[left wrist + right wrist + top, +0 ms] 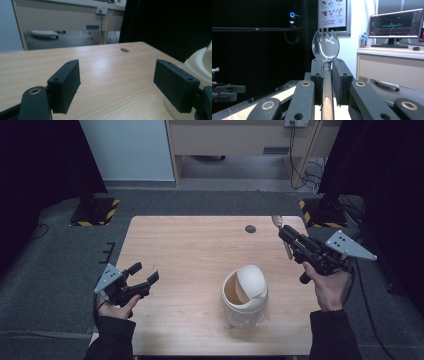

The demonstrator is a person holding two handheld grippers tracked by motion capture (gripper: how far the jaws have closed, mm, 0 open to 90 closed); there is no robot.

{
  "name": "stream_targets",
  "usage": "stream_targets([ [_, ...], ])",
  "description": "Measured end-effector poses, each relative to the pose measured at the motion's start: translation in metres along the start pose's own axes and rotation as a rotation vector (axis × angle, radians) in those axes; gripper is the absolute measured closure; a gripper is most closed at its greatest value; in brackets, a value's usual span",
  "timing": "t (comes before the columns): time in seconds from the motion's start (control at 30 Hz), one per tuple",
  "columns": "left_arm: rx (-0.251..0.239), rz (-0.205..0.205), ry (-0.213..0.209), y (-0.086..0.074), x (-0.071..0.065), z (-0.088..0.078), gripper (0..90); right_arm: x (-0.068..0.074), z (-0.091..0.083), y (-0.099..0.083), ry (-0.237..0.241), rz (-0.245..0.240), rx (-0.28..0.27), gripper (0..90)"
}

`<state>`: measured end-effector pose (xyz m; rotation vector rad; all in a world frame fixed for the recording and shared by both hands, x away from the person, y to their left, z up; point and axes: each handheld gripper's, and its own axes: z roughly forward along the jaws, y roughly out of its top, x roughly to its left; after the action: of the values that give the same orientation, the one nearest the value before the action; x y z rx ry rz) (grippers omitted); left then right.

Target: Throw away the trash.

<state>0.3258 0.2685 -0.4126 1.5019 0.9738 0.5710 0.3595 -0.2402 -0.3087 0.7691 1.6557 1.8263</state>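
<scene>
High view: right gripper (281,230) is clamping a clear spork (325,46), left gripper (145,272) is gaping empty, spork not yet in the bin (245,295).

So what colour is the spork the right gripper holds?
Clear, see-through plastic spork; it shows best in the right gripper view.

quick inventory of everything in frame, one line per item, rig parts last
spork: 1, clear plastic, clamped upright between the right gripper's fingers, above the table's far right corner
bin with swing lid: 1, cream lid on a translucent body, near-centre right of the table
table: 1, light wood, centre, with a small dark round cap near the far edge
hazard-striped bases: 2, black and yellow, on the floor at the far corners
monitor: 1, lit, on a desk in the background
left gripper: 1, black, open, holding nothing, over the near left edge
right gripper: 1, black, shut on the spork
</scene>
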Motion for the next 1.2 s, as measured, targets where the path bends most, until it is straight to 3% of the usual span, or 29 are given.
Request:
stream_targets([
  [0.1,-0.046,0.002,-0.017,0.015,-0.007,-0.004,21.8,0.005,0.001,0.003,0.021,-0.016,-0.006,80.0],
  [0.23,-0.126,-0.024,-0.056,0.038,-0.018,-0.005,24.3,0.019,0.005,0.007,0.063,-0.035,-0.014,80.0],
  [0.4,-0.169,-0.023,-0.083,0.053,-0.028,0.0,26.4,0.029,0.011,0.006,0.095,-0.046,-0.001,80.0],
  [0.93,-0.23,-0.015,-0.21,0.09,-0.081,0.031,35.4,0.065,0.026,-0.009,0.192,-0.064,0.053,80.0],
  [1.2,-0.24,-0.021,-0.262,0.099,-0.108,0.048,38.5,0.079,0.034,-0.016,0.224,-0.085,0.085,80.0],
])
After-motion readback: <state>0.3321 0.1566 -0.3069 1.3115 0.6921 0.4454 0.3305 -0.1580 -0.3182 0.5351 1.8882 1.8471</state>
